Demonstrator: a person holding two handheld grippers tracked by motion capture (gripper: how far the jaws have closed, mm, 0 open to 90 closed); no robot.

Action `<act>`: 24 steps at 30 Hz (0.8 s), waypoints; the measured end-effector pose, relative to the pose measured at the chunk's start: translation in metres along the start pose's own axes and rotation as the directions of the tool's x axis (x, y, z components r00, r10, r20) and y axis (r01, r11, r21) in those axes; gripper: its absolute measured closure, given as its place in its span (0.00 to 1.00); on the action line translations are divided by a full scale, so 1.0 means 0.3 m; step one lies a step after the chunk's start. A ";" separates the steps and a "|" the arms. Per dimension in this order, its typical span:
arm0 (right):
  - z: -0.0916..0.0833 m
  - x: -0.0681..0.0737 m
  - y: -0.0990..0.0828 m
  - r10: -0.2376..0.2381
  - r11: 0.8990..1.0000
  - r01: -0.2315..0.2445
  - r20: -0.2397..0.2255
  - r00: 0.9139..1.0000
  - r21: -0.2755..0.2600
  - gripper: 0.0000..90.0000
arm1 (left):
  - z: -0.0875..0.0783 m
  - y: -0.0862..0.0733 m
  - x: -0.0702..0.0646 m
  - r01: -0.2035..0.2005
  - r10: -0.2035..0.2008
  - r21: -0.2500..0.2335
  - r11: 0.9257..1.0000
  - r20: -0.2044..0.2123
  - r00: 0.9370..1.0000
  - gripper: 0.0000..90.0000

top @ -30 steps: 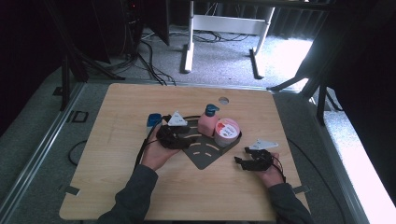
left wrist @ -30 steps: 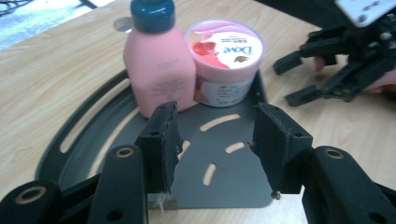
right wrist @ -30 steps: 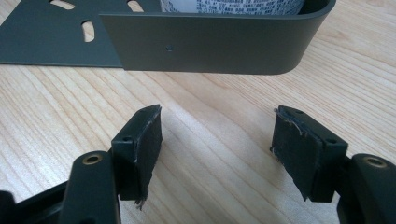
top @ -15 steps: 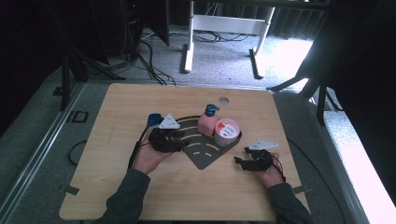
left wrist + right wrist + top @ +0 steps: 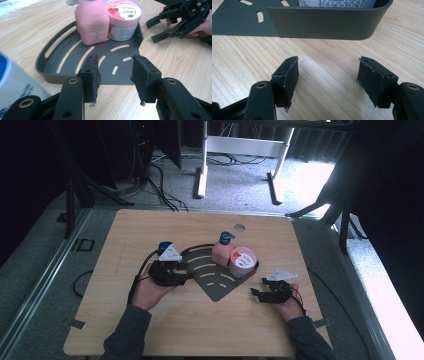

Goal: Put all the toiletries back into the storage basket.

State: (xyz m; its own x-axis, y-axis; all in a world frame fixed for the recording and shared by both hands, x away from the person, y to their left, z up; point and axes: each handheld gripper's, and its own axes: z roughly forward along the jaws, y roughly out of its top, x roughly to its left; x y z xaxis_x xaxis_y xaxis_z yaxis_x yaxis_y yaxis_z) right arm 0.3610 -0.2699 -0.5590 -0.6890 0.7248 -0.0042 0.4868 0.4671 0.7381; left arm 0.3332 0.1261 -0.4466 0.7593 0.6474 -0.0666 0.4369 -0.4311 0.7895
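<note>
A dark grey slotted corner tray (image 5: 216, 281) lies mid-table. In its far corner stand a pink bottle (image 5: 221, 252) with a blue cap and a pink-lidded Dove jar (image 5: 243, 262). My left gripper (image 5: 182, 271) rests on the wood at the tray's left edge. Its jaws have narrowed a little in the last second but stay open with nothing between them. In the left gripper view the left gripper (image 5: 115, 75) faces the tray (image 5: 75, 72), the bottle (image 5: 91, 21) and the jar (image 5: 123, 20). My right gripper (image 5: 257, 287) is open just off the tray's right corner. In the right gripper view the right gripper (image 5: 328, 77) is empty before the tray wall (image 5: 324, 23).
A white container with a blue cap (image 5: 164, 246) stands just behind my left gripper and looms blurred at the left (image 5: 11, 80) in the left gripper view. A round hole (image 5: 239, 227) sits near the table's far edge. Bare wood spreads along the front and left.
My left gripper has slid left, back from over the tray to its left edge. The right gripper, bottle, jar and tray have not moved.
</note>
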 end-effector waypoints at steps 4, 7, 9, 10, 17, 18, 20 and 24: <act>0.000 0.000 0.000 0.000 1.000 0.000 0.000 1.000 0.000 0.36 | -0.027 -0.011 0.016 0.003 -0.003 0.005 1.000 -0.023 1.000 0.63; 0.000 0.000 0.000 0.000 1.000 0.000 -0.001 1.000 0.001 0.36 | -0.046 -0.020 0.028 0.007 -0.007 0.004 1.000 -0.040 0.999 0.63; 0.000 0.000 0.000 0.000 1.000 0.000 -0.001 1.000 0.001 0.36 | -0.059 -0.026 0.036 0.011 -0.011 0.000 1.000 -0.053 0.999 0.63; 0.000 0.001 0.000 0.002 1.000 -0.002 -0.001 1.000 0.000 0.36 | -0.064 -0.028 0.039 0.014 -0.014 0.000 1.000 -0.058 0.998 0.63; 0.000 0.001 0.000 -0.001 1.000 0.001 -0.001 1.000 0.001 0.36 | -0.112 -0.046 0.064 0.033 -0.036 -0.029 0.999 -0.081 0.996 0.62; 0.000 0.001 0.000 -0.001 1.000 0.001 -0.001 1.000 0.001 0.36 | -0.118 -0.047 0.067 0.034 -0.036 -0.031 0.999 -0.085 0.996 0.62; 0.000 0.001 0.000 -0.002 1.000 0.002 -0.002 1.000 0.001 0.36 | -0.131 -0.049 0.073 0.036 -0.039 -0.036 0.999 -0.094 0.995 0.62; 0.000 0.001 0.000 -0.002 1.000 0.002 -0.001 1.000 0.001 0.36 | -0.148 -0.050 0.087 0.042 -0.046 -0.044 0.998 -0.103 0.994 0.62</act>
State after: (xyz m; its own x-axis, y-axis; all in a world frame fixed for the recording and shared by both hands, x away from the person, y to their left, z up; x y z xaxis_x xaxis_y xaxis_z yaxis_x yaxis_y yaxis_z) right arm 0.3608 -0.2695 -0.5589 -0.6905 0.7233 -0.0044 0.4861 0.4686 0.7376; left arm 0.3251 0.1773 -0.4329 0.6847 0.7277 -0.0403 0.4467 -0.3754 0.8121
